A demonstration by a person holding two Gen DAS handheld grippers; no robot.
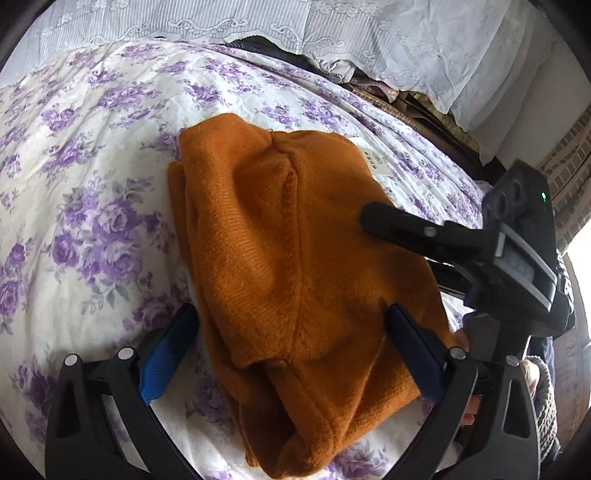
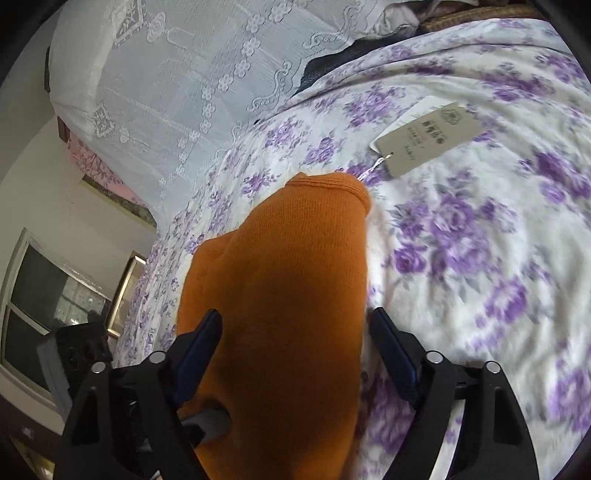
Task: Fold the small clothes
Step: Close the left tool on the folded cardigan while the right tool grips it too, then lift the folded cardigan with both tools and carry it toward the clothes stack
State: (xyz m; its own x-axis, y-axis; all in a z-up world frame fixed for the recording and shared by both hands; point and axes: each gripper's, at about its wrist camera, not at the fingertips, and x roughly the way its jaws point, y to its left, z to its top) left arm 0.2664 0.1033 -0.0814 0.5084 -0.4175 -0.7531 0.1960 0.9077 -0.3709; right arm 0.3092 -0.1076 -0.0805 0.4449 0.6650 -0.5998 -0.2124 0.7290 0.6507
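An orange knit garment [image 1: 295, 240] lies folded into a thick bundle on a floral bedsheet [image 1: 92, 184]. A grey paper hang tag [image 2: 428, 140] on a string lies by its far end, and its edge peeks out past the garment [image 1: 375, 160] in the left wrist view. My left gripper [image 1: 291, 310] is open, straddling the near part of the bundle with its blue pads on either side. My right gripper [image 2: 295, 321] is open too, its jaws on either side of the garment's [image 2: 288, 277] narrow end. One black right finger [image 1: 373, 218] reaches over the cloth from the right.
The purple-flowered sheet [image 2: 480, 240] spreads all round the garment. A white lace cover [image 1: 332, 29] drapes over furniture behind the bed. A window [image 2: 37, 295] and picture frame show at the left. A knit sleeve and hand [image 1: 543, 387] are at the right edge.
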